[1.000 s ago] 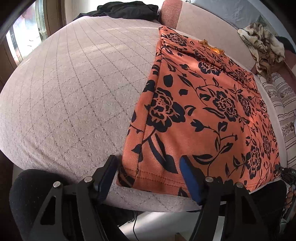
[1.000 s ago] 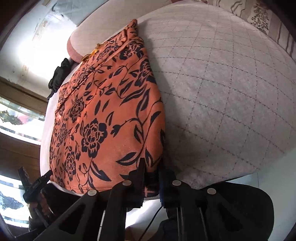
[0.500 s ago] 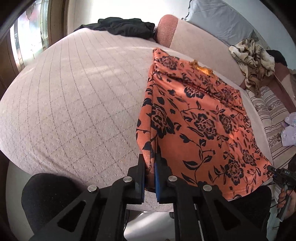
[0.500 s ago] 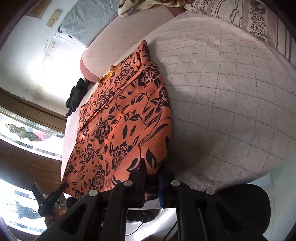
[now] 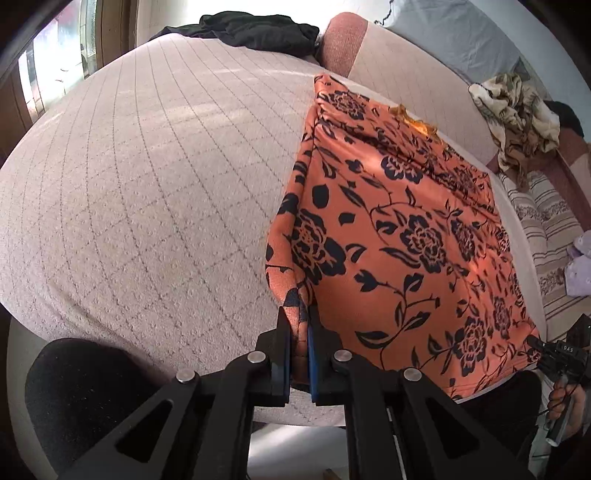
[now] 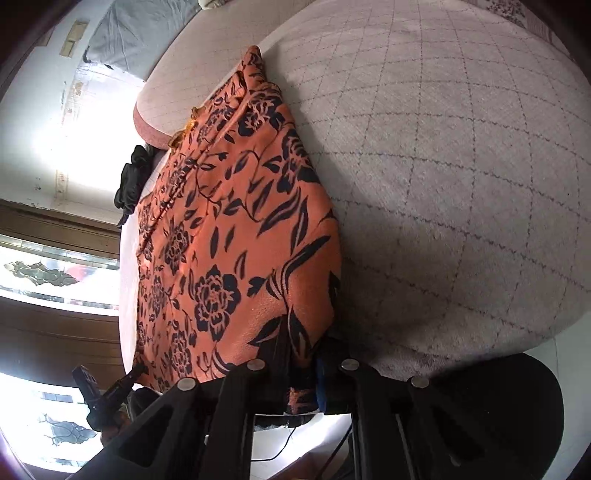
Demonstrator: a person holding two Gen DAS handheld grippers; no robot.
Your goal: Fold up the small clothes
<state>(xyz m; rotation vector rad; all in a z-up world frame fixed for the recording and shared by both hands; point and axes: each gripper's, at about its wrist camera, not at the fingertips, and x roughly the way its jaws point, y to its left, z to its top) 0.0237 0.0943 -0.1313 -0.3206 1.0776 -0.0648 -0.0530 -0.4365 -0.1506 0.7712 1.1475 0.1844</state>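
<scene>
The left tool [image 5: 300,345] is pinched tight on the near left corner of the orange cloth [image 5: 399,236]. That corner is bunched into a little peak between the two black fingers [image 5: 282,354], lifted a bit off the bed [image 5: 147,192]. The tool points down and away, toward the far end of the bed.

The right tool [image 6: 303,373] is pinched tight on the other near corner of the same cloth [image 6: 229,258]. The cloth's edge hangs down between its fingers. This tool tips down and forward too.

In the left view, the right tool shows at the far right edge, held in a hand [image 5: 565,410]. In the right view, the left tool shows small at the lower left.

The orange cloth has black flowers and leaves on it. It lies mostly flat on the pale quilted bed, on the right part of it in the left view. Its long way runs from the near edge of the bed, where the tools hold it, straight away to the far end. Its far end sits against a long pink cushion [image 5: 406,66].

Farther off, a black cloth [image 5: 258,31] lies at the far edge of the bed. A crumpled tan cloth [image 5: 517,110] sits off to the right. A striped blanket [image 5: 546,229] lies beside the bed.
</scene>
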